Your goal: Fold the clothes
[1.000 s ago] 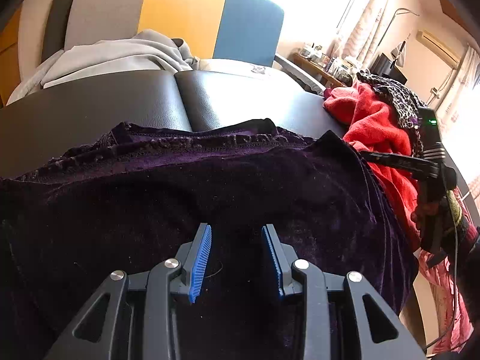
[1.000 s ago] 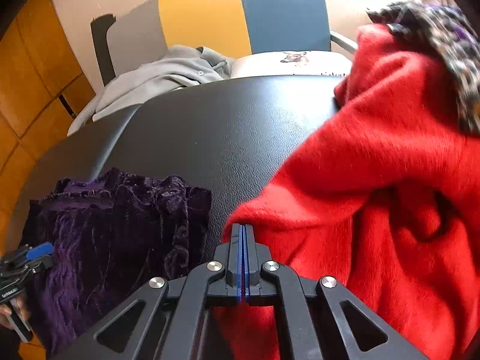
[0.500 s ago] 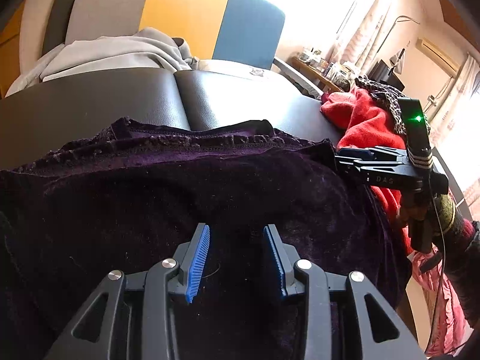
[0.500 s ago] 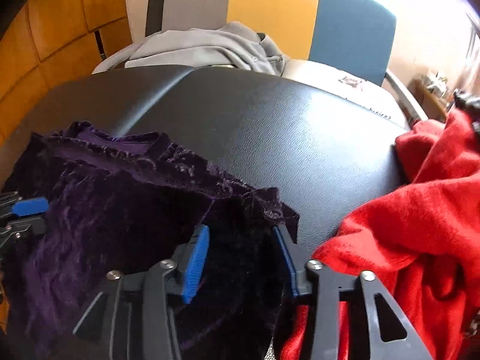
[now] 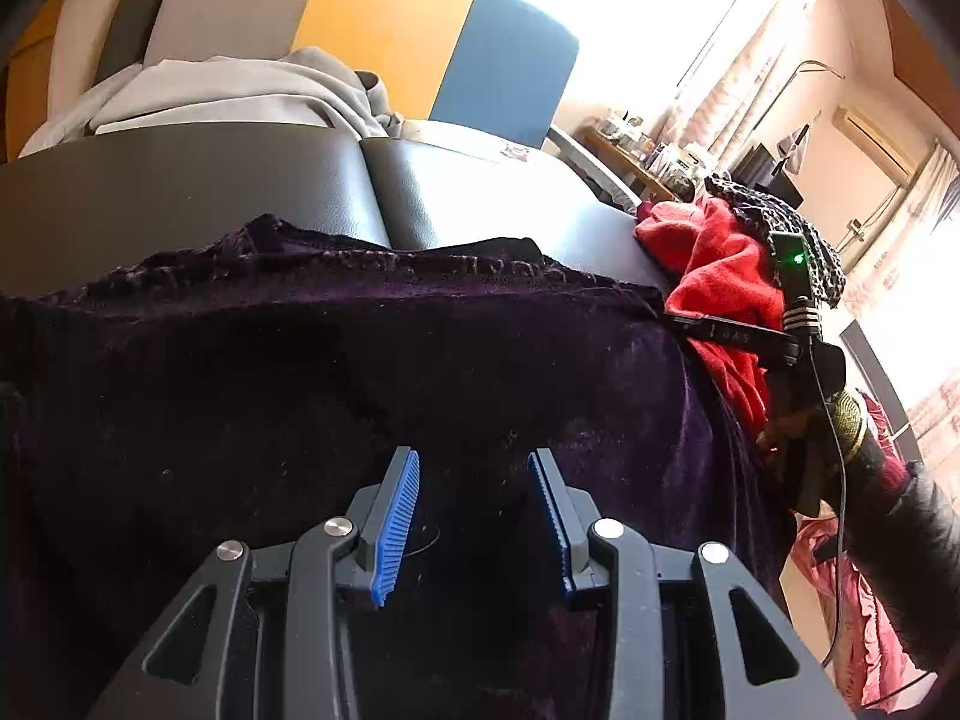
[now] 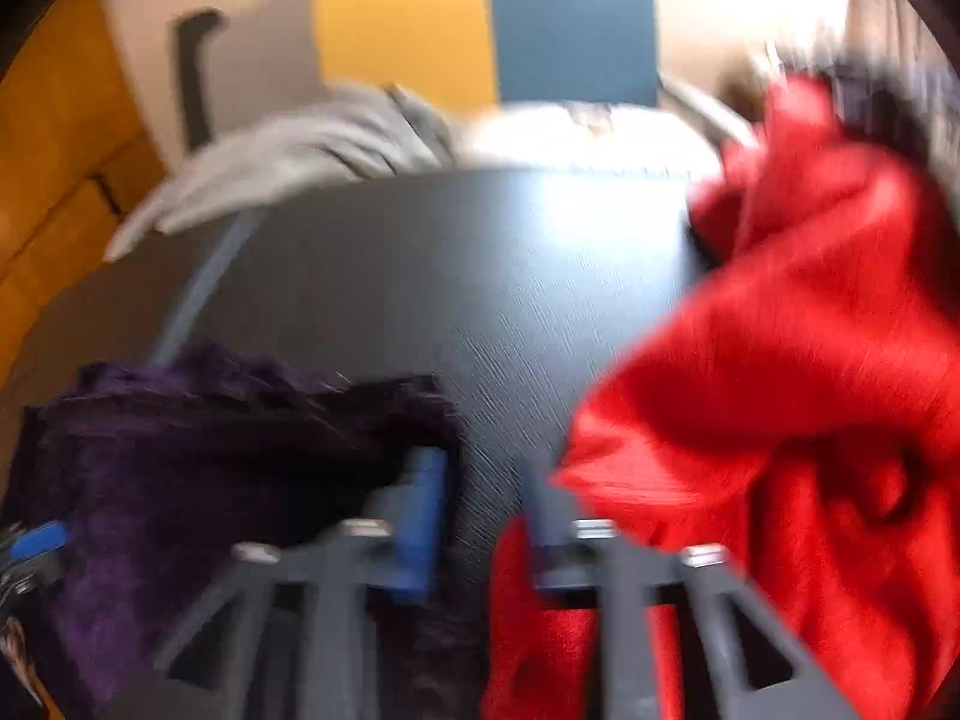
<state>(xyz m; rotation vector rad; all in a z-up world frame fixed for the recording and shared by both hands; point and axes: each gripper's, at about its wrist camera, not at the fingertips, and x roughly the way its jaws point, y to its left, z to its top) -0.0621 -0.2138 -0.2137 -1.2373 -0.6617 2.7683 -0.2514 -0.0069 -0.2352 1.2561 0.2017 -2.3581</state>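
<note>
Under the left gripper [image 5: 474, 525], jaws apart w/ nothing between, spreads the crushed purple velvet top [image 5: 360, 372], lace-trimmed far edge, on smooth black cushion [image 5: 456, 192]; right gripper [image 6: 480, 516], blurred, also parted, empty; since 0.5 s ago it left the velvet corner toward fuzzy red sweater [image 6: 798, 360].

Left tongs [image 5: 474, 519] gape, blue pads apart; right tongs [image 6: 480, 531], blurred, also stand parted, gripped by a gloved hand [image 5: 804, 426].
</note>
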